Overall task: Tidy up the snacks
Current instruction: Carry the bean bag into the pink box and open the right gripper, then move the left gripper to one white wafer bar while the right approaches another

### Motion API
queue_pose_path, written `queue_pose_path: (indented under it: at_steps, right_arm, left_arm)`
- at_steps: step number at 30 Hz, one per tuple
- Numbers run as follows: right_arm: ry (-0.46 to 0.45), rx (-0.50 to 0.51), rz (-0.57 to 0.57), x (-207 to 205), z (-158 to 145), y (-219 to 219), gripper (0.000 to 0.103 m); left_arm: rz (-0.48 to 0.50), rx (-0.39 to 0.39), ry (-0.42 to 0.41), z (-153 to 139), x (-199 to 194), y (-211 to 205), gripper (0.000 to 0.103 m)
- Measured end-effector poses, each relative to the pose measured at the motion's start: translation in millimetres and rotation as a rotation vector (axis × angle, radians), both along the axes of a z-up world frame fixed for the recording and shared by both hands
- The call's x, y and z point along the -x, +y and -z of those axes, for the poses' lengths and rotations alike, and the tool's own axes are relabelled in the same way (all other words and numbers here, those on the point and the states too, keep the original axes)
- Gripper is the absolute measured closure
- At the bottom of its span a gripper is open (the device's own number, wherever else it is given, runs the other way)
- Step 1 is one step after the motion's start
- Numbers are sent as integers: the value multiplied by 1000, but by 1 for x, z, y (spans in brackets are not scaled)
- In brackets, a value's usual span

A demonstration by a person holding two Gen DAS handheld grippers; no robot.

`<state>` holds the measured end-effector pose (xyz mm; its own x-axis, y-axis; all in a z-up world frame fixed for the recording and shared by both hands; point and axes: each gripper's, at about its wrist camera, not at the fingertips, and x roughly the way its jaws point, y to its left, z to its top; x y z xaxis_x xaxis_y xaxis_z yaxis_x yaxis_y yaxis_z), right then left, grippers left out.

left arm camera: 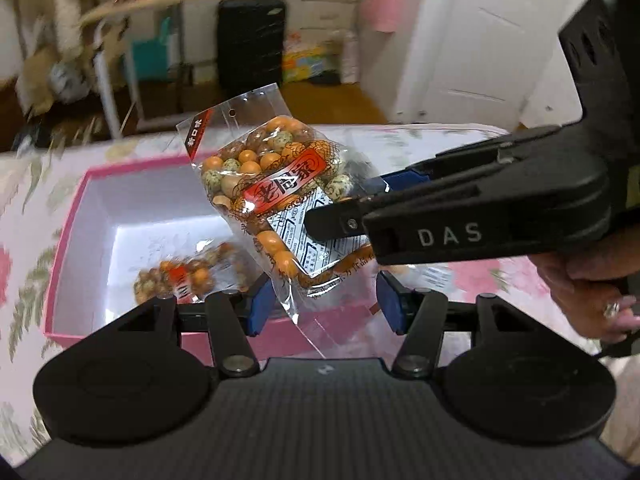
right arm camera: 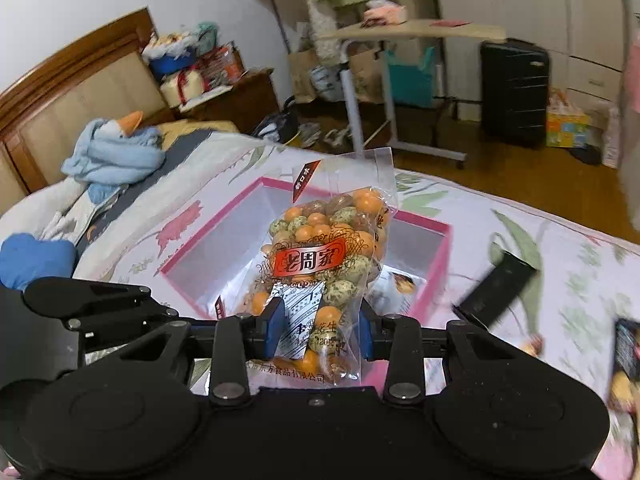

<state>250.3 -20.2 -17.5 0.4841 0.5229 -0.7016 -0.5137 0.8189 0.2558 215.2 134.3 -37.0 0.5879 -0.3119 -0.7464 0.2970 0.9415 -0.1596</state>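
We hold the peanut bag [right arm camera: 320, 276] clenched in the right gripper [right arm camera: 322, 330] by its bottom end, long axis upright, above the pink box [right arm camera: 436, 264] on the floral bedspread [right arm camera: 520, 236]. Box lies ahead and below. Left gripper [left arm camera: 324, 304] released, empty. Second bag [left arm camera: 180, 276] already inside. Label reads "老周家"; gripper arm reads "DAS".

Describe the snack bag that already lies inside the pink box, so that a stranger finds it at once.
On the floral bedspread stands an open pink box with a white inside. One clear bag of orange and speckled coated nuts lies on its floor; the matching bag hangs above, held in a claw.
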Motion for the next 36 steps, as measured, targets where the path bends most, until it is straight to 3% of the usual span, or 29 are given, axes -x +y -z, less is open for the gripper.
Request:
queue_pose_path:
  at_steps: [9, 11, 14, 23, 29, 36]
  right_arm:
    - [126, 31, -104, -58, 44, 42, 60]
    - [117, 65, -85, -63, 50, 45, 55]
    - [104, 117, -41, -61, 52, 39, 55]
    - [81, 37, -3, -21, 8, -18, 55]
    - [-5, 72, -17, 18, -28, -56, 51]
    - [-45, 112, -18, 53, -47, -104, 51]
  left_arm:
    - [-130, 56, 115, 40, -43, 33, 45]
    - [-157, 69, 98, 42, -45, 34, 43]
    - [-133, -10, 20, 36, -33, 25, 43]
    - [-54, -107, -24, 0, -1, 6, 43]
    - [-3, -93, -48, -34, 23, -20, 44]
    - [64, -84, -14, -35, 35, -66, 47]
